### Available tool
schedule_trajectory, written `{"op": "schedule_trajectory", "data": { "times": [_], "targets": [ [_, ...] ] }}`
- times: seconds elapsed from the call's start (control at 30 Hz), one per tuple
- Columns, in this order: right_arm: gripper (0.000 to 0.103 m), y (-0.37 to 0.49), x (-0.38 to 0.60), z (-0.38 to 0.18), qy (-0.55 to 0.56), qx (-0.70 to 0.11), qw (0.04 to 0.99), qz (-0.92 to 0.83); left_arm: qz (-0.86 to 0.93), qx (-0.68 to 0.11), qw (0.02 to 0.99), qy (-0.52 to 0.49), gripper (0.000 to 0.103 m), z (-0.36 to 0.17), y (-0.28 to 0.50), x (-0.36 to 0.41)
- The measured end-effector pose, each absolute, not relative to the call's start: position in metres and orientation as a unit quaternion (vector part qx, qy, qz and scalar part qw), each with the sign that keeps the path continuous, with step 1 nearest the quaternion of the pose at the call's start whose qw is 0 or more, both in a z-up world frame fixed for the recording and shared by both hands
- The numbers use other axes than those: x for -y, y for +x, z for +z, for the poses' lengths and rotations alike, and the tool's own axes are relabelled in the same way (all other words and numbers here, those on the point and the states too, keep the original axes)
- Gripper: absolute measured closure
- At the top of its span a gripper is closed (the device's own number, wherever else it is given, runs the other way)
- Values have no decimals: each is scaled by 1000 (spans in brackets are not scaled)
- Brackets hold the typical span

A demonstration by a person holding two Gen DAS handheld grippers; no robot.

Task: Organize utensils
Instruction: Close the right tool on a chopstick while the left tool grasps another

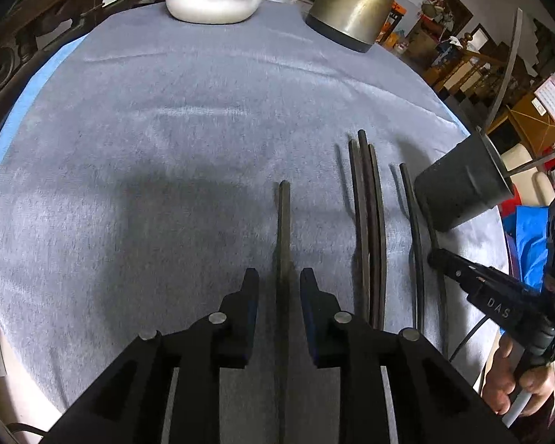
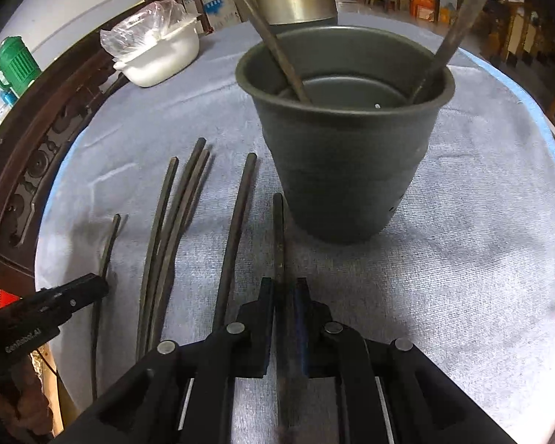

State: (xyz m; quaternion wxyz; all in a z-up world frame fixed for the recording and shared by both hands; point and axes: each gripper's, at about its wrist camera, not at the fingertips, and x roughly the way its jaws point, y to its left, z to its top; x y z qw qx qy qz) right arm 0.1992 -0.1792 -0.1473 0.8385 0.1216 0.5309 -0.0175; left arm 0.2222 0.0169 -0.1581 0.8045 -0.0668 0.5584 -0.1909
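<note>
While the left gripper (image 1: 279, 281) stood parted around a chopstick (image 1: 283, 222), the right gripper (image 2: 285, 288) pinched another; only its view showed inside the cup (image 2: 346, 170) ahead (grey-clothed worktop (image 1: 166, 111)).

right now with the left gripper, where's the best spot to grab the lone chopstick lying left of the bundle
Grip the lone chopstick on its near shaft, from above, fingers either side. It lies flat, pointing away, already between the left gripper's parted jaws, clear of the bundle.

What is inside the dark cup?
Two long dark sticks stand in the dark cup, leaning on opposite sides of its rim. Some of the bottom looks bare; the near wall hides the rest.
</note>
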Motion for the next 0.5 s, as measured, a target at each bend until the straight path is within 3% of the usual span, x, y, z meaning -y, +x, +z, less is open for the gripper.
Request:
{"op": "schedule_trajectory", "data": {
  "times": [0.3, 0.4, 0.5],
  "targets": [
    [96, 203, 178, -147, 122, -523, 843, -16, -192, -561, 803, -59, 80, -158, 237, -5],
    [96, 198, 182, -144, 136, -515, 846, -8, -184, -561, 805, -55, 95, -159, 239, -6],
    [96, 190, 184, -133, 141, -497, 856, 9, -185, -559, 805, -72, 96, -159, 237, -11]
  ]
}}
